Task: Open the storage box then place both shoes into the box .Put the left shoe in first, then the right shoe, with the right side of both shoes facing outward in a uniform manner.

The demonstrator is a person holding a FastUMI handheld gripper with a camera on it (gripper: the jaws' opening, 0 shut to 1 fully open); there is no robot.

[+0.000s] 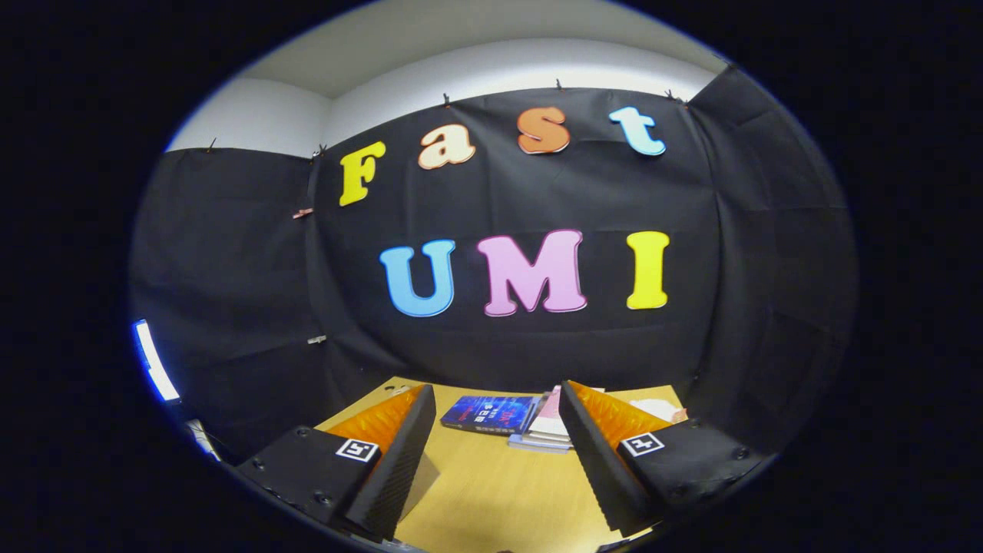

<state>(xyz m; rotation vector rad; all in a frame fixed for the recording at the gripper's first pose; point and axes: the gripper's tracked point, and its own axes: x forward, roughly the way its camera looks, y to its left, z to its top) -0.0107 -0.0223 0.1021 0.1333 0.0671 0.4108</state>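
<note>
Gripper (495,399): fingers spread wide, nothing between them, held above wooden table (491,491) | ahead: bare tabletop, open room up to stacked books (514,418) near far edge | beyond: black cloth wall (537,346) at table's far edge | storage box, shoes: location cannot be told.

Recording booth, black cloth wall (522,346) (clipped up)
</note>
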